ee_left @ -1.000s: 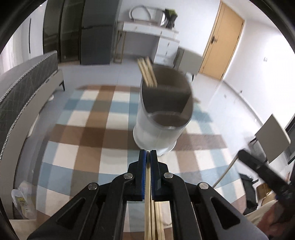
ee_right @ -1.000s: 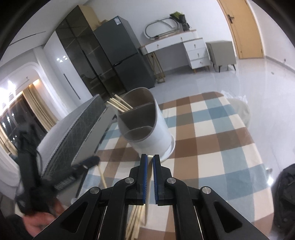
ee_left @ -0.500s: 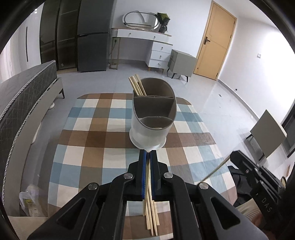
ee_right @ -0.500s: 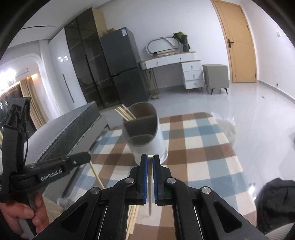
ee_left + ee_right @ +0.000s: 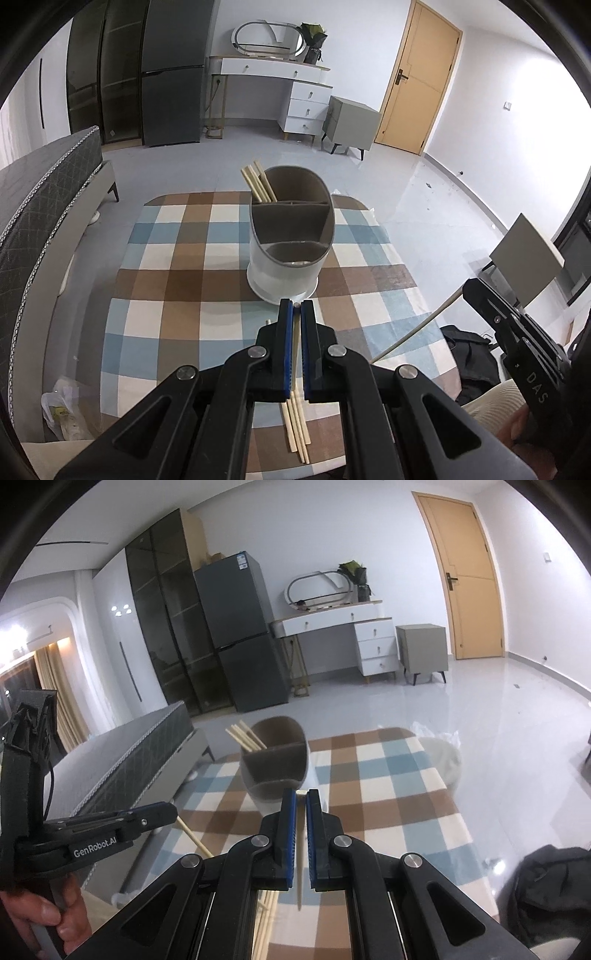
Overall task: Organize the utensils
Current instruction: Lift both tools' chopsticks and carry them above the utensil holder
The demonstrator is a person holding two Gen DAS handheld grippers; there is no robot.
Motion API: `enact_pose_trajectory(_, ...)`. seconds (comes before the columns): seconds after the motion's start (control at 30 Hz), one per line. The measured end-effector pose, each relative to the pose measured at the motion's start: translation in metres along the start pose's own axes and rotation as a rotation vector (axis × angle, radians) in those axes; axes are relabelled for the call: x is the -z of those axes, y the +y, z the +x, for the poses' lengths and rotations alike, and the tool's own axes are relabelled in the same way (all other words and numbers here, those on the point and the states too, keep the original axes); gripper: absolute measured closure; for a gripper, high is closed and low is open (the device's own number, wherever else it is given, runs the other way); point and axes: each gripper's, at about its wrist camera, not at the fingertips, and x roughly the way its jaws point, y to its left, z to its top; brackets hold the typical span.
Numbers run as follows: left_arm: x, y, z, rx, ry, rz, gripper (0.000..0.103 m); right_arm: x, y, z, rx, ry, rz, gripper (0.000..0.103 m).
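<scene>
The checked cloth point(image 5: 177, 295) spreads ahead of and under both grippers, its near edge cut off behind their black frames, so the table beneath cannot be made out. On it, straight ahead of the left gripper point(image 5: 296, 308) and just beyond its tips, stands the holder point(image 5: 284, 273), white outside, grey inside, split into compartments; its base is partly hidden by the blue pads. In the right wrist view the same holder point(image 5: 275, 764) is blurred and its lower front is covered by the right gripper point(image 5: 302, 794). A bundle of chopsticks point(image 5: 258, 184) leans out of the far left compartment; how many cannot be counted. The left gripper is clamped on a single chopstick point(image 5: 295, 354) that runs back between its pads, though its lower end merges with the loose chopsticks point(image 5: 295, 424) lying on the cloth below, which are half hidden by the frame. The right gripper is clamped likewise on a pale chopstick point(image 5: 301, 871), its tip showing at the pad ends and its tail hanging down toward the cloth. Both tools point downward toward the holder, the left more steeply. From the left view the right gripper sits low on the right, its chopstick slanting down to the left; the hand point(image 5: 33, 919) on the left tool is cut off at the frame's corner.
</scene>
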Motion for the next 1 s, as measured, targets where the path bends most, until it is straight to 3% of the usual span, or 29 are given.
enact_pose_trajectory(0.5,-0.062,-0.022,-0.015,0.079,-0.067,0.034,0.103,-0.062,-0.006,0.006,0.015,-0.063,-0.058,0.099)
enact_pose_trajectory(1.0,-0.152,0.003,-0.010,0.152,-0.136,-0.036,0.103,-0.150,0.037,0.049,-0.056,-0.119,-0.186,0.099)
